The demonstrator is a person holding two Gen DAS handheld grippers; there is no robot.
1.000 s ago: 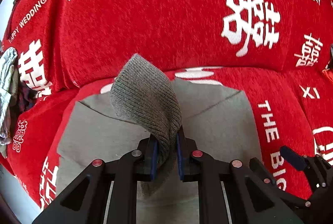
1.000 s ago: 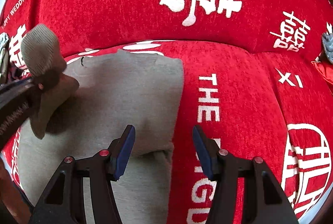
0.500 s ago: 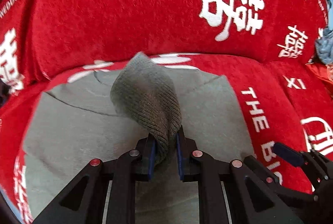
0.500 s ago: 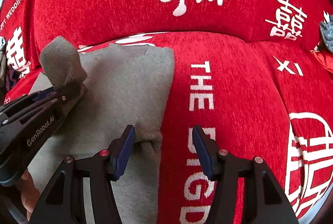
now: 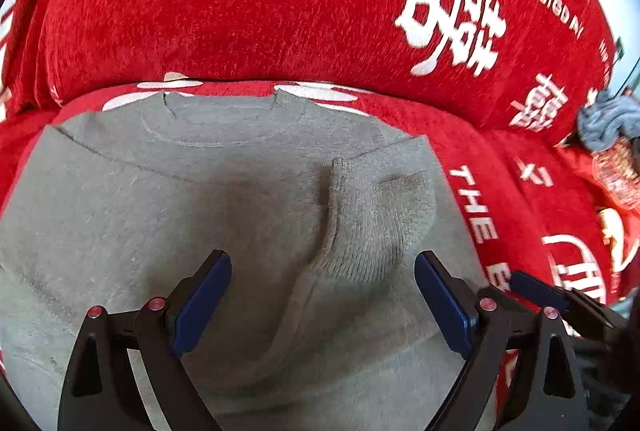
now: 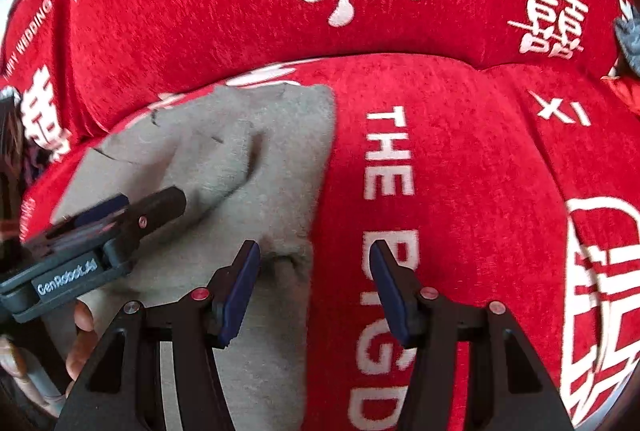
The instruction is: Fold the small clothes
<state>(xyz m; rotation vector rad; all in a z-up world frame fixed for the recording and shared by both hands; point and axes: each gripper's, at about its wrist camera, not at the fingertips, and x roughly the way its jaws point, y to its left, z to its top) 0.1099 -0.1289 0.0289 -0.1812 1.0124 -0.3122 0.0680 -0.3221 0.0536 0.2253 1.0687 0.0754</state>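
Note:
A small grey sweater [image 5: 200, 191] lies flat on the red sofa seat, collar toward the backrest. Its ribbed sleeve cuff [image 5: 384, 223] rests folded over the body near the right edge. My left gripper [image 5: 323, 295] hovers just behind the cuff with its jaws opening wide; the pads touch no cloth. In the right wrist view the sweater [image 6: 280, 171] fills the left half, with the left gripper [image 6: 120, 215] slanting over it. My right gripper [image 6: 314, 271] stands open, straddling the sweater's right edge without pressing it.
The red sofa cover [image 5: 280, 11] with white lettering rises as a backrest behind the sweater. A blue-grey cloth [image 5: 608, 123] lies at the far right. A person's hand [image 6: 80, 343] holds the left gripper at the lower left.
The left gripper let go of the ribbed cuff and opened wide; the cuff dropped flat onto the sweater. The left gripper sank and tipped down. The right gripper stayed put.

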